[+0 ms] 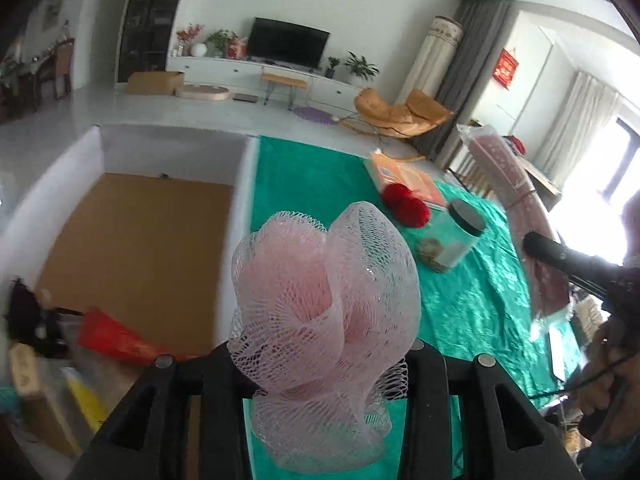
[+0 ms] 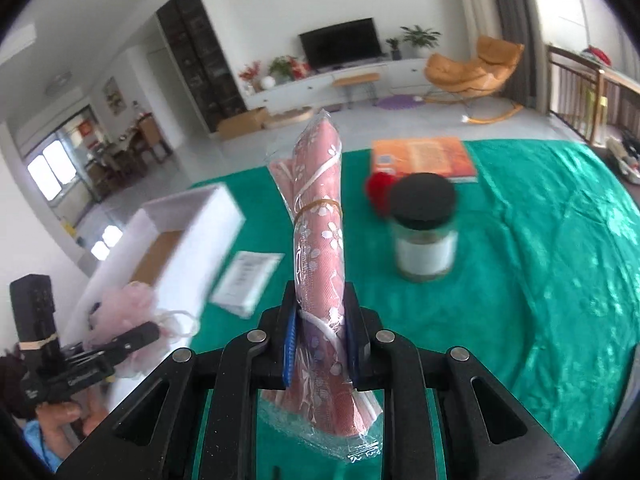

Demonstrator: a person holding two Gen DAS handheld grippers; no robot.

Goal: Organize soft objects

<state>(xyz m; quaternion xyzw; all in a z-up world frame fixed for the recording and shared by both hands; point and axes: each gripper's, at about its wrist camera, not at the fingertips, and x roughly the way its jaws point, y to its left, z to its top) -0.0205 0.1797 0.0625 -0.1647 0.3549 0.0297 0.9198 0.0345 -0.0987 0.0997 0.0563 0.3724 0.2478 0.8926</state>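
surface: green cloth (image 2: 540, 240) | on it: jar (image 2: 424, 236), orange book (image 2: 424, 158), red pom-pom (image 2: 376, 188), white box (image 2: 188, 220), leaflet (image 2: 248, 276)

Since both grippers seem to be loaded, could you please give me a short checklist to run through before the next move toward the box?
1. Left gripper shut on the pink mesh pouf: ok.
2. Right gripper shut on the wrapped pink cloth roll: ok.
3. White box open, its brown floor bare where visible: ok.
4. Jar and red pompom stand apart from both loads: ok.
5. Roll gripped near its lower end, so it may tip: cannot tell.
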